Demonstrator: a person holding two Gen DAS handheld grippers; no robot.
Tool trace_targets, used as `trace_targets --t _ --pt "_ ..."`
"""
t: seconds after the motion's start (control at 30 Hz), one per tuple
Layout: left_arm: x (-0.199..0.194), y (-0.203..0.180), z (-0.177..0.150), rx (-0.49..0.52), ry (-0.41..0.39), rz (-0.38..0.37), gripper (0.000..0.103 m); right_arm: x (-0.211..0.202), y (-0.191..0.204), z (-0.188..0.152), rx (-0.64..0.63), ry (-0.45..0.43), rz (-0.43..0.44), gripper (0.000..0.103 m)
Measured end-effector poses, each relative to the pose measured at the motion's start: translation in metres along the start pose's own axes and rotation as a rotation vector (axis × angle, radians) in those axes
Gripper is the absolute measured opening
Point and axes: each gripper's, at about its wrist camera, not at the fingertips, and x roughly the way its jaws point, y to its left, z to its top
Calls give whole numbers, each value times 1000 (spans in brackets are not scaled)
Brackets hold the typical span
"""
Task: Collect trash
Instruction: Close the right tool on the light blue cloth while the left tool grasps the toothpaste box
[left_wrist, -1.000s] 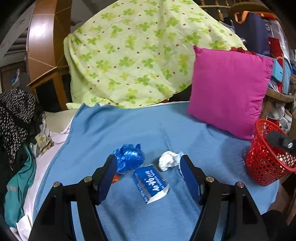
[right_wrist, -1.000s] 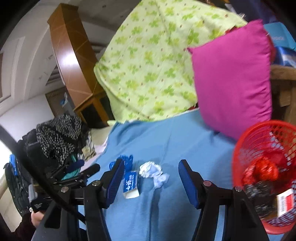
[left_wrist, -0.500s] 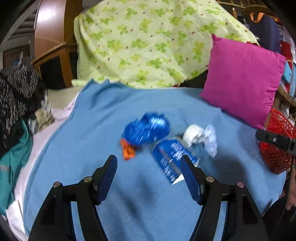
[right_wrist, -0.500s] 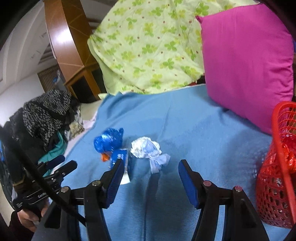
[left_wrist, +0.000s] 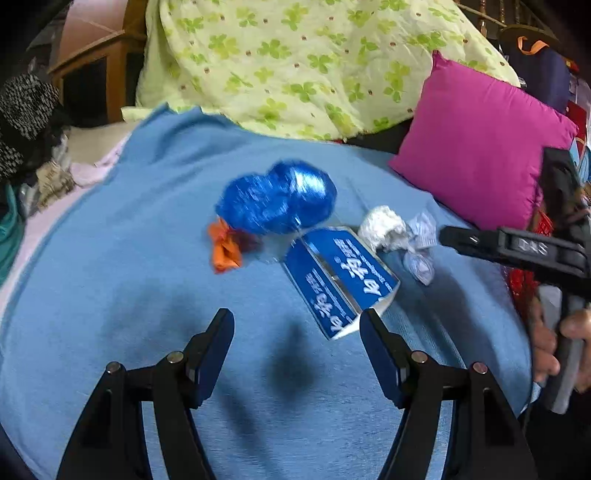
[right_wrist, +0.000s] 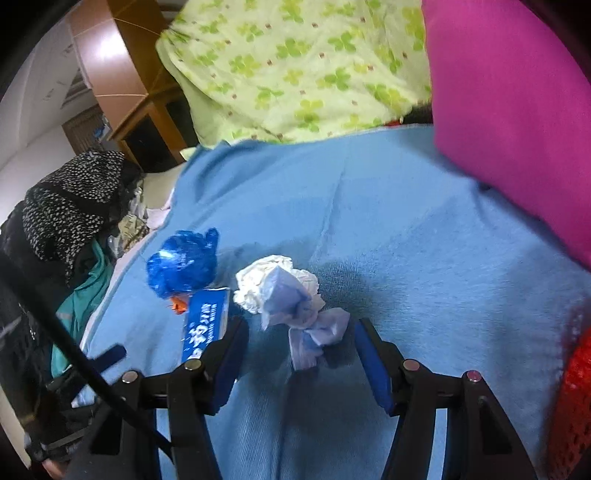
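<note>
Trash lies on a blue blanket: a crumpled shiny blue bag with an orange scrap, a flat blue packet with white writing, and a wad of white and pale blue tissue. My left gripper is open and empty, just short of the packet. My right gripper is open, its fingers on either side of the tissue wad. The blue bag and the packet lie to its left. The red basket shows at the far right.
A magenta pillow leans at the back right. A green clover-print cover drapes behind the blanket. Dark clothes are piled at the left. A wooden cabinet stands behind them.
Both grippers have moved forward and down toward the trash. The right gripper now straddles the tissue wad; the left has closed in on the packet. Both stay open.
</note>
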Motion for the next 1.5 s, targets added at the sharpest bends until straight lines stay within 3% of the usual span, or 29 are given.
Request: trace_targets --t 0.17,0.27,0.4,0.63,0.77,0.97,1.07,1.2,1.5 --pt "8 -6 1 20 2 -12 71 31 -2 9 11 55 39 50" --pt "12 -2 2 4 11 -35 71 50 -5 11 10 99 35 39" --pt "12 2 2 -9 5 -43 71 44 -20 13 73 88 43 26" --pt "12 -10 10 -8 -11 -88 71 -9 -47 11 147 -22 42 25" --pt "21 -35 24 -5 -10 -52 73 -40 -49 6 131 -89 41 25" --pt "57 -60 41 -94 73 41 74 -66 -49 -2 108 -135 41 25" --pt "71 -56 43 -164 111 96 73 -70 -52 -5 95 -136 37 25" --pt "76 -38 37 -260 127 86 73 -65 -57 -3 89 -123 39 25" --pt "55 -26 22 -250 102 64 59 -75 -43 -3 47 -160 76 25"
